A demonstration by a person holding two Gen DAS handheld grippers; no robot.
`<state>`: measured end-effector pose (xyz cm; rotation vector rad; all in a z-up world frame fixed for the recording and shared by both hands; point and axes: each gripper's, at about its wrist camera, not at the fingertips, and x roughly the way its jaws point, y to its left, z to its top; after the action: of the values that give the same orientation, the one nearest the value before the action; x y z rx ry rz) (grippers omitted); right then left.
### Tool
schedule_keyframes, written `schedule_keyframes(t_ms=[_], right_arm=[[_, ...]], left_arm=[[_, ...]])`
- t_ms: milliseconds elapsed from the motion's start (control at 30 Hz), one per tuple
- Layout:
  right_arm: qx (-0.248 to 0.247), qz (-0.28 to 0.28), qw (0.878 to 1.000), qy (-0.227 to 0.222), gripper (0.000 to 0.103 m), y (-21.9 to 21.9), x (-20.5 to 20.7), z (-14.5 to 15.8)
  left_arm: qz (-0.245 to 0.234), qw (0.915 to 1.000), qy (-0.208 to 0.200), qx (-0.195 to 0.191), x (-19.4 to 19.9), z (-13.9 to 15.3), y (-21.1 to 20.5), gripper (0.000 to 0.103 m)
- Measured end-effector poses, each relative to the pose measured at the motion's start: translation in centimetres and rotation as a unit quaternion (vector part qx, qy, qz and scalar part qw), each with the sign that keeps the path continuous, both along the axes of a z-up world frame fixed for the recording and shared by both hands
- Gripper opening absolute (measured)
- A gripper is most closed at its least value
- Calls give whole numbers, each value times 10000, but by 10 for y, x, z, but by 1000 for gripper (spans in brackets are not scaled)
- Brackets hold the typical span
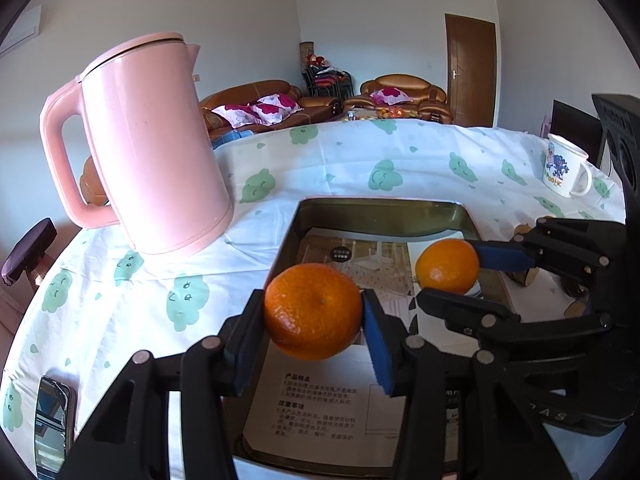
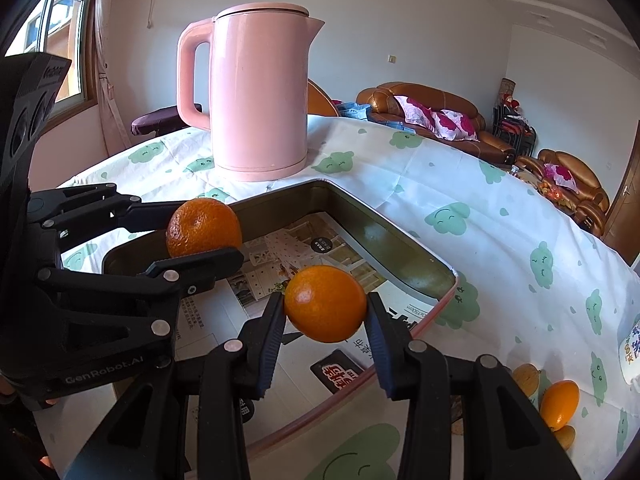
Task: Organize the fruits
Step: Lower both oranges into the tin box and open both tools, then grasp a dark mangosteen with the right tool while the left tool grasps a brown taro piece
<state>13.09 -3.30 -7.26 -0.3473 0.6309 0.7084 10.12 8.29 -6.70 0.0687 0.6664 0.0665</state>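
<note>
Orange-skinned, each mandarin is pinched between closed jaws, the left gripper's (image 1: 314, 320) mandarin (image 1: 313, 311) and the right gripper's (image 2: 326, 316) mandarin (image 2: 325, 303) both hanging above the paper-lined tin tray (image 2: 396, 240) (its floor straight below, toward six o'clock).

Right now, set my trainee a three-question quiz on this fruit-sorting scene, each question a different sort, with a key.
1. True or false: both grippers hold an orange above the tin tray.
2. Which stands on the tablecloth beyond the tray? A) a glass vase B) the pink kettle C) a saucepan
3. Fill in: the floor of the tray is lined with printed ____.

Key
1. True: the left gripper is shut on the dimpled orange, and the right gripper is shut on the smooth orange.
2. B
3. Paper
</note>
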Motion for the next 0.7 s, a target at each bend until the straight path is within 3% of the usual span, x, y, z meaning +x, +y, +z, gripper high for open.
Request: schedule_keyframes(t_ms=[233, 400, 700], right_arm=[[96, -204, 9996, -158, 60, -7, -4, 4], [55, -414, 9984, -387, 62, -28, -18, 16], [544, -1451, 9860, -612, 62, -152, -56, 34]], left_arm=[[47, 9999, -76, -82, -6, 2, 3, 54], [159, 9990, -404, -43, -24, 14, 4, 88], [-251, 9969, -708, -240, -53, 22, -33, 90]])
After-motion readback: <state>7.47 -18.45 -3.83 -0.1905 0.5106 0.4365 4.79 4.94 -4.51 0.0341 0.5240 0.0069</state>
